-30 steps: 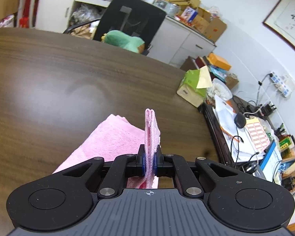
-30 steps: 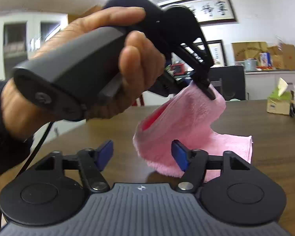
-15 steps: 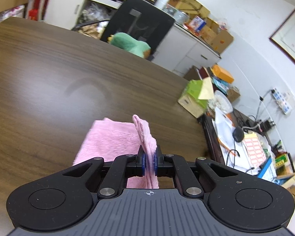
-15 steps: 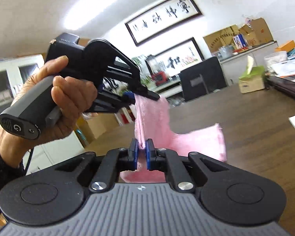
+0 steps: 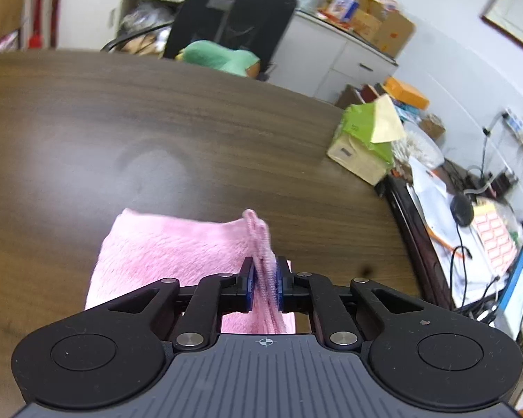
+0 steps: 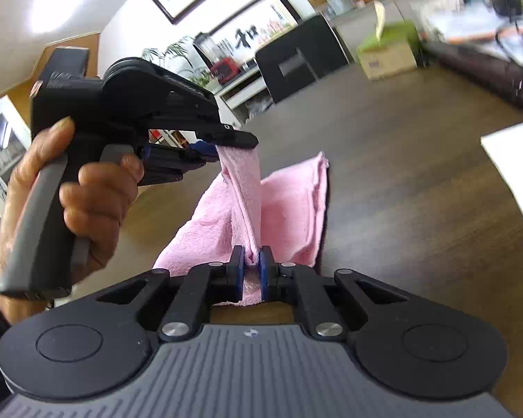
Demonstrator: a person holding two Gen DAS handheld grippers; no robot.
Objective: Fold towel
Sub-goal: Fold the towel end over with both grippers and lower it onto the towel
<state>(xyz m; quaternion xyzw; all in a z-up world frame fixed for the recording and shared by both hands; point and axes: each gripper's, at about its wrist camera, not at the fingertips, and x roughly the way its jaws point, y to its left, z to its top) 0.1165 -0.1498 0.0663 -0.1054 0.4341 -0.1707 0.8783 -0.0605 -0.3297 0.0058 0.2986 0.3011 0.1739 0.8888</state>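
The pink towel is lying partly on the dark wooden table, filling the 6 to 8 o'clock part of the left wrist view, with one edge pulled up off the wood. The left gripper is holding that raised edge between its blue pads, and its jaws are opening at this moment, so a slim gap is showing on either side of the bunched cloth while the fabric is still sitting between them. In the right wrist view the right gripper is clenched on a lower fold of the same towel, its pads pressing the cloth at about 6 o'clock. Up at 10 o'clock in that view a hand is wrapping around the grey handle of the left gripper, from whose tip the towel is hanging down in a twisted strip towards the right gripper. The rest of the towel is spreading flat on the table behind the strip, towards 1 o'clock. A green tissue box is standing near the table's far edge at 2 o'clock in the left wrist view, and a black office chair with a green cushion is sitting beyond the table at 12 o'clock.
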